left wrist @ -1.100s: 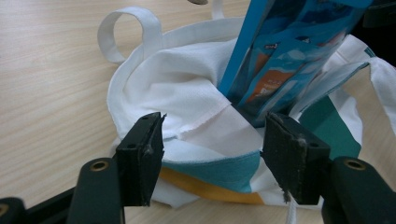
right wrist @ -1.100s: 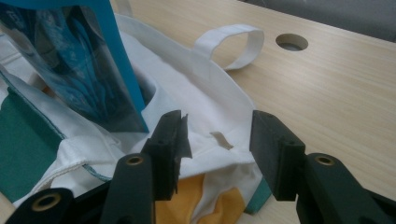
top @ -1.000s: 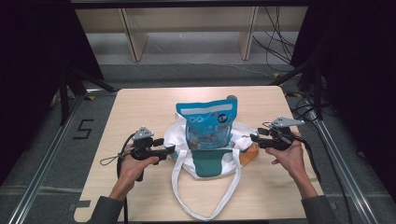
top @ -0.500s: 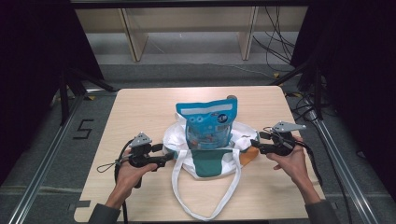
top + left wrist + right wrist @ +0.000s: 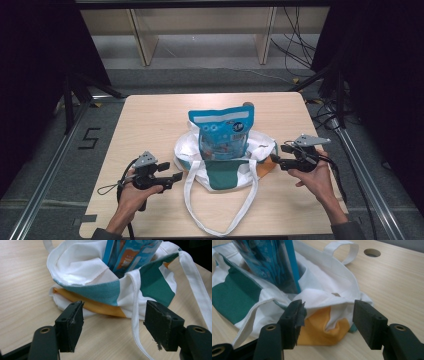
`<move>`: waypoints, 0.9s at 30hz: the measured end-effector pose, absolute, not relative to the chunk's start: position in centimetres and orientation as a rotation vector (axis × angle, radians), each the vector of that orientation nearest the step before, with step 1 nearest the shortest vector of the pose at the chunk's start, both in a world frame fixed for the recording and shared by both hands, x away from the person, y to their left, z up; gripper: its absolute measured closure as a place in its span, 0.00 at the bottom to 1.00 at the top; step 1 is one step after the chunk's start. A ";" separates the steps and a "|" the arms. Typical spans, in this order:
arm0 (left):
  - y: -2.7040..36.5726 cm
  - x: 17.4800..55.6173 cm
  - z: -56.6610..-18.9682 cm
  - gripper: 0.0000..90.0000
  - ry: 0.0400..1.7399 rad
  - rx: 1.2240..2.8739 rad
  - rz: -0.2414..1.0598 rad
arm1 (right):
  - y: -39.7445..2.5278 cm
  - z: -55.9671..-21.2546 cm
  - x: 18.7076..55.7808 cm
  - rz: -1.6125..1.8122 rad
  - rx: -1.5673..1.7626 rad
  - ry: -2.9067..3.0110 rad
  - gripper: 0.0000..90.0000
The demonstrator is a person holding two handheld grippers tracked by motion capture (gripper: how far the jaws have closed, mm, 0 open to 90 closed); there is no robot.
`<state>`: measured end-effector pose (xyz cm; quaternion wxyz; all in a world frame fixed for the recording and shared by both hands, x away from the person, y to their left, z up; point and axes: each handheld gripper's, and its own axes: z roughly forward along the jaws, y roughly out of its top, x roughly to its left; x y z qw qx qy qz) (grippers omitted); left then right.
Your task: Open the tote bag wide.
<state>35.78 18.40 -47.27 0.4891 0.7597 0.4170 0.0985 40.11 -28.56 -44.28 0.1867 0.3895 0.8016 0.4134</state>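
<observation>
A white cloth tote bag [image 5: 226,167] with green and orange panels sits slumped at the middle of the table. A blue snack pouch [image 5: 222,131] stands upright in its mouth. My left gripper [image 5: 176,176] is open just left of the bag, a short way from its orange edge [image 5: 92,306]. One white handle strap [image 5: 136,315] hangs between its jaws. On the bag's right, my right gripper [image 5: 274,160] stands open, its jaws to either side of the bunched orange and white corner [image 5: 325,323]; whether they touch it is unclear.
The bag's long white handle [image 5: 220,220] loops toward the table's front edge. A round hole [image 5: 372,252] is cut in the wooden tabletop [image 5: 150,120] beyond the bag. Wooden shelf legs [image 5: 142,40] and cables [image 5: 300,45] lie on the floor behind the table.
Both grippers have dropped lower and nearer the table's front, staying at the bag's two sides. The bag and pouch have not moved.
</observation>
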 end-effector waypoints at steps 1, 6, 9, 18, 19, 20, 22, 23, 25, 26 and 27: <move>18.4 35.7 -47.4 0.34 1.005 1.855 0.241 | -28.4 -44.3 39.7 1.156 1.150 2.275 0.46; 18.2 35.1 -48.0 0.33 0.998 1.867 0.244 | -28.6 -44.7 39.1 1.148 1.131 2.272 0.43; 18.0 34.6 -48.3 0.33 0.987 1.876 0.247 | -28.9 -44.9 38.5 1.146 1.125 2.285 0.43; 17.7 32.8 -48.9 0.31 0.976 1.887 0.279 | -29.2 -45.7 35.6 1.148 1.130 2.314 0.40; 17.7 32.6 -48.9 0.31 0.984 1.886 0.268 | -29.2 -45.8 35.3 1.158 1.132 2.330 0.40; 17.7 32.4 -49.0 0.31 0.989 1.877 0.276 | -29.2 -46.0 35.0 1.138 1.125 2.328 0.40; 17.7 32.1 -49.1 0.30 0.984 1.887 0.279 | -29.3 -46.3 34.3 1.145 1.130 2.353 0.40; 17.7 31.8 -49.2 0.30 0.996 1.883 0.283 | -29.4 -46.5 34.2 1.139 1.112 2.349 0.40; 17.7 31.5 -49.4 0.30 0.998 1.889 0.282 | -29.3 -46.9 33.6 1.119 1.127 2.357 0.40; 17.6 31.3 -49.5 0.30 1.006 1.875 0.276 | -29.4 -47.2 33.5 1.108 1.105 2.367 0.40; 17.6 31.2 -49.6 0.30 0.998 1.894 0.278 | -29.3 -47.4 33.2 1.089 1.120 2.376 0.39</move>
